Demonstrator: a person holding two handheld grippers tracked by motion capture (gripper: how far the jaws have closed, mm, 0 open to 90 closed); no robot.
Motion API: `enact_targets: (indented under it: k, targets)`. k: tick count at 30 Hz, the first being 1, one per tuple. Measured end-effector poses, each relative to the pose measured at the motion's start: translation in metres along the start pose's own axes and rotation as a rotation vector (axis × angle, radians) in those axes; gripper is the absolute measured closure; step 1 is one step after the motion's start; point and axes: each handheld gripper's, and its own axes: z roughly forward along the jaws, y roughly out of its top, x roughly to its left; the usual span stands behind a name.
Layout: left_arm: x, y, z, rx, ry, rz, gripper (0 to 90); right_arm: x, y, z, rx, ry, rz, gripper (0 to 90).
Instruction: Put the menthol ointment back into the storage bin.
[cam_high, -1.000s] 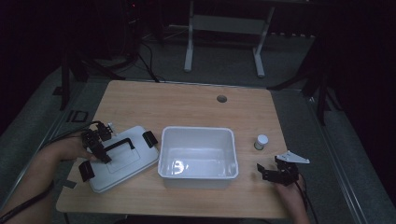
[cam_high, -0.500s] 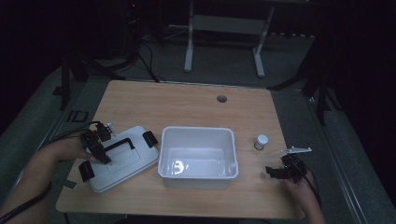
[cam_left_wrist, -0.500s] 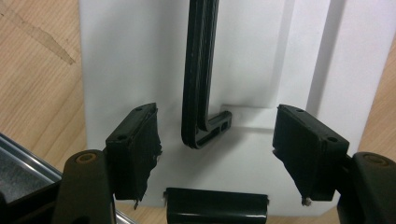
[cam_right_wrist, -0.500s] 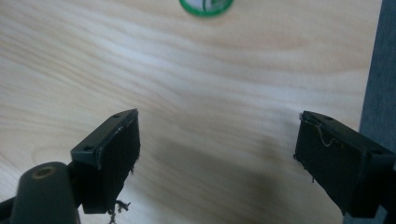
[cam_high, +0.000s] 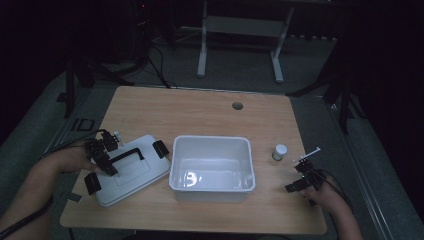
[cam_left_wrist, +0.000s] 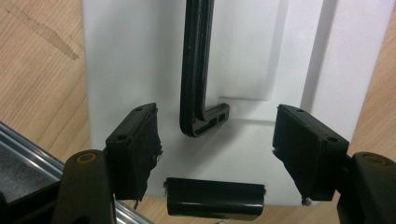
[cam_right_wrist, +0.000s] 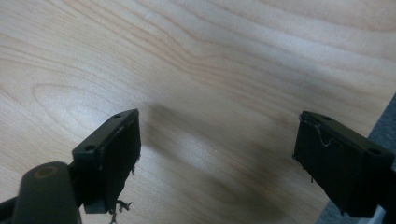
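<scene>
Two grippers work at the wooden table (cam_high: 200, 112) in the high view: the left gripper (cam_high: 101, 156) hangs over the near-left end of a white lid (cam_high: 131, 170), above its black handle (cam_high: 125, 154), while the right gripper (cam_high: 303, 175) sits low near the table's right edge, just short of a small white-capped jar (cam_high: 279, 151). An open white bin (cam_high: 212, 162) stands at the centre, touching the lid's right side; the lid lies flat, its long axis slanting from near-left to far-right, a black clip (cam_high: 160, 148) at the far end. Compared with a second ago, the right gripper has shifted toward the edge and turned; the left has hardly moved. From the left gripper view, the left gripper (cam_left_wrist: 217, 142) spreads wide and grips nothing, its jaws either side of the handle's (cam_left_wrist: 196, 70) bent end, the near clip (cam_left_wrist: 215, 198) just below. From the right gripper view, the right gripper (cam_right_wrist: 217, 158) gapes wide over bare wood (cam_right_wrist: 196, 56), holding nothing
</scene>
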Motion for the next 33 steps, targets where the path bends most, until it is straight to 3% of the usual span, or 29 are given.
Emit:
enact_targets:
  k: [4, 7, 11, 19, 23, 26, 29, 33]
  targets:
    - [0.000, 0.001, 0.000, 0.001, 0.002, 0.003, 31.1, 0.000, 0.011, -0.003, 0.055, 0.013, -0.006, 15.4]
    - [-0.001, 0.002, 0.002, 0.012, 0.002, 0.007, 31.1, 0.001, 0.023, -0.003, 0.127, 0.003, -0.024, 15.5]
    - [-0.001, 0.001, 0.002, 0.003, -0.008, 0.007, 31.1, 0.002, 0.035, -0.004, 0.156, -0.013, -0.040, 15.5]
    - [0.000, 0.000, 0.003, 0.020, 0.002, 0.005, 31.1, 0.002, 0.058, -0.012, 0.138, -0.012, -0.039, 15.4]
    - [-0.001, 0.001, 0.004, 0.020, -0.004, 0.014, 31.1, 0.001, 0.078, -0.019, 0.123, -0.011, -0.029, 15.3]
    - [-0.002, 0.002, 0.005, 0.018, -0.009, 0.013, 31.1, 0.001, 0.081, -0.020, 0.119, -0.009, -0.028, 15.3]
    - [-0.002, 0.001, 0.007, 0.024, -0.007, 0.018, 31.1, -0.001, 0.098, -0.024, 0.110, -0.002, -0.020, 15.3]
    - [-0.002, 0.001, 0.004, 0.012, -0.010, 0.022, 31.1, -0.001, 0.110, -0.024, 0.091, 0.010, -0.038, 12.9]
